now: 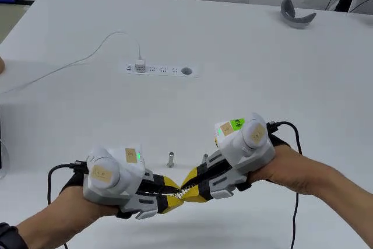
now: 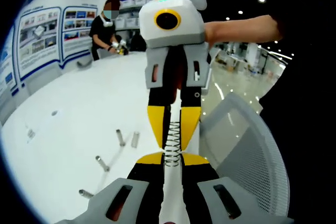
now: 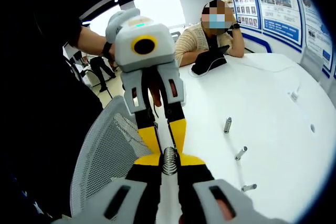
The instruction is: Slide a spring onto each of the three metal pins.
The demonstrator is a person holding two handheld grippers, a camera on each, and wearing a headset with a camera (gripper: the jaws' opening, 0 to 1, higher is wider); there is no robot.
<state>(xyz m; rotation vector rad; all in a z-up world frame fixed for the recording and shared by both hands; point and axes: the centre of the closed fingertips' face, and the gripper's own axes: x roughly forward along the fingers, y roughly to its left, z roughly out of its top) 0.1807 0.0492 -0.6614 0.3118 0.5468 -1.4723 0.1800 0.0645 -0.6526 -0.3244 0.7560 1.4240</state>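
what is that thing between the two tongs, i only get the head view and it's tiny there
observer: A spring. In the left gripper view it runs straight from the left tongs to the right tongs, and each pair is closed on one end of it.
operator: ok and how many pins are out, i count two behind the tongs
observer: The right gripper view shows three pins, spaced apart on the table, off to one side of the tongs.
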